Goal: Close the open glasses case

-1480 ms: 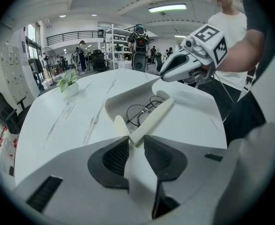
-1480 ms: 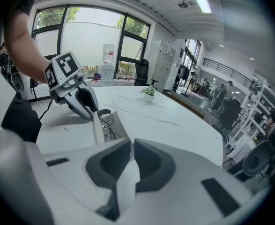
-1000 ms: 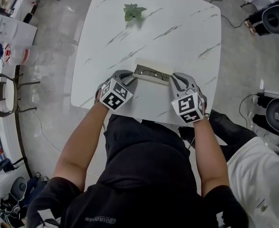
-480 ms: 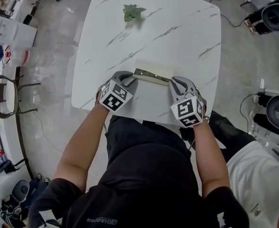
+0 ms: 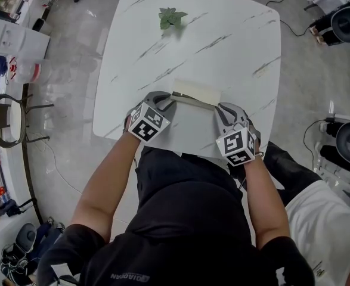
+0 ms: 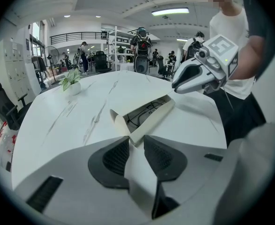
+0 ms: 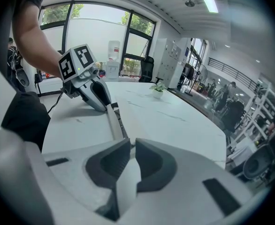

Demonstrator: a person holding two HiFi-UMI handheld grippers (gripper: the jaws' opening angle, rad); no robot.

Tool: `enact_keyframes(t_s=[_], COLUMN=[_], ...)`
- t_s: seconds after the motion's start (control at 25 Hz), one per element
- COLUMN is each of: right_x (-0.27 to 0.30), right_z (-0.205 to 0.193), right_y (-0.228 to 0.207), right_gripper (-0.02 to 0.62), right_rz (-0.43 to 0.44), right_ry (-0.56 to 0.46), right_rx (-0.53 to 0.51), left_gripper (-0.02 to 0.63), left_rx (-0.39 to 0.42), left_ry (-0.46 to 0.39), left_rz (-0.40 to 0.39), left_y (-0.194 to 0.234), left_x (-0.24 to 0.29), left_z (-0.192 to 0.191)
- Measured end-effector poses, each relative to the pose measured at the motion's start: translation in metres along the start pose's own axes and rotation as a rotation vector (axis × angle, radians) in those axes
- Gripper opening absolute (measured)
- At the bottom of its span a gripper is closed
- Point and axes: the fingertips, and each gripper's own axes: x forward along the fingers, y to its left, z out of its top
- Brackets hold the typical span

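A white glasses case lies on the white marble table near its front edge, with only a narrow dark slit showing along its near side. In the left gripper view the case is partly open, with dark-framed glasses inside. My left gripper is shut on the left end of the case's white flap. My right gripper is shut on the flap's right end, and the case runs away from it toward the left gripper.
A small potted plant stands at the table's far side. A chair and shelves with clutter are on the floor at the left. A second person in a white shirt stands at the right, near round machines and cables.
The case's dark opening, with the glasses in plain sight a second ago, has narrowed to a slit as the flap came over it. Both grippers have barely shifted.
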Motion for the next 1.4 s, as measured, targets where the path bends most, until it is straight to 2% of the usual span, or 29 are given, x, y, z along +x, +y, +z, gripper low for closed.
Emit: enact_keyframes(t_s=[0.52, 1.24, 1.4], right_x=[0.003, 0.012, 0.010], right_z=[-0.010, -0.022, -0.021], right_y=[0.015, 0.023, 0.024], right_gripper=[0.032, 0.032, 0.034], right_rz=[0.005, 0.022, 0.022], right_ry=[0.029, 0.062, 0.060], right_rx=[-0.050, -0.010, 0.004], left_gripper=[0.103, 0.103, 0.095], left_rx=[-0.003, -0.001, -0.036], left_ry=[-0.008, -0.015, -0.013], left_rz=[0.002, 0.019, 0.029], left_y=[0.000, 0.000, 0.001], left_x=[-0.001, -0.002, -0.004], left_z=[0.002, 0.000, -0.003])
